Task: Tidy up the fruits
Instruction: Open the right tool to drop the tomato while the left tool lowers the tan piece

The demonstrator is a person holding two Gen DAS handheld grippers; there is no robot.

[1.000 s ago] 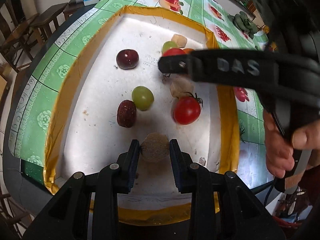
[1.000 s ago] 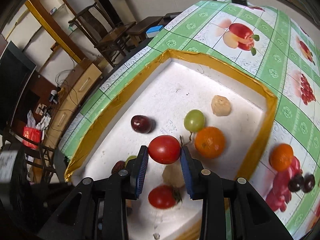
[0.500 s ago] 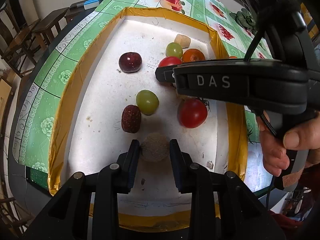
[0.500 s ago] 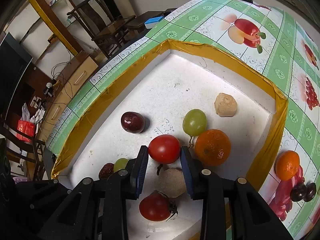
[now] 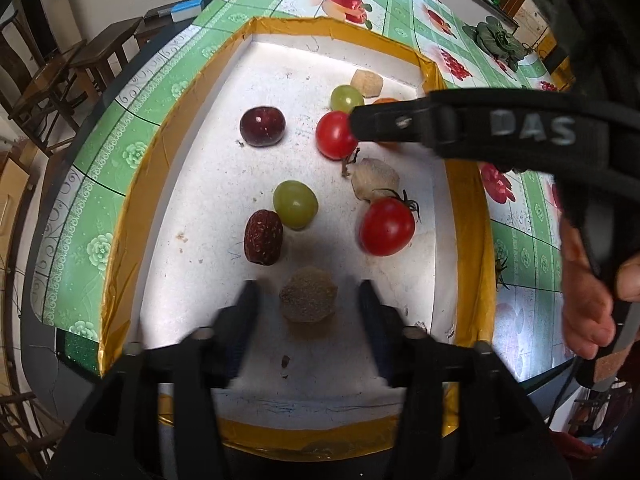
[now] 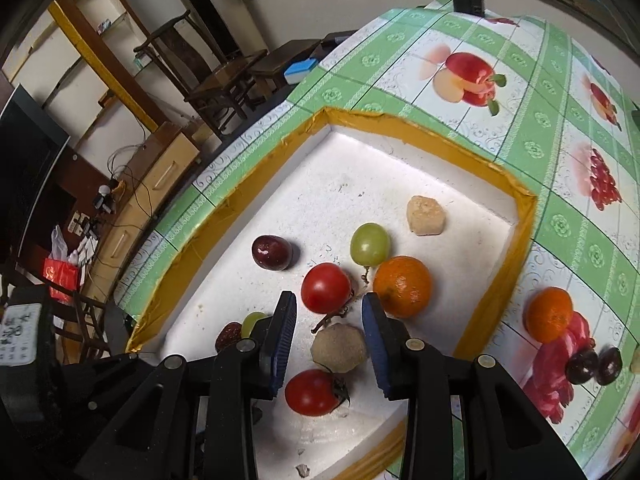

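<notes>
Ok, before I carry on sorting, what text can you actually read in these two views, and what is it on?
"DAS": raised grey letters on the black finger of the right gripper, seen from the left wrist view.
White card at the left edge of the right wrist view: dark printed characters, too small and blurred to read.
Faint pen marks on the white foam tray: not legible.
Tablecloth: fruit pictures only, no words.

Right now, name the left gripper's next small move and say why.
Probably lift the left gripper straight up and clear. Its jaws are opening, and the brown fruit lies loose between them on the white tray, apparently set down. The right gripper works beside a red tomato, so avoid swinging sideways.
</notes>
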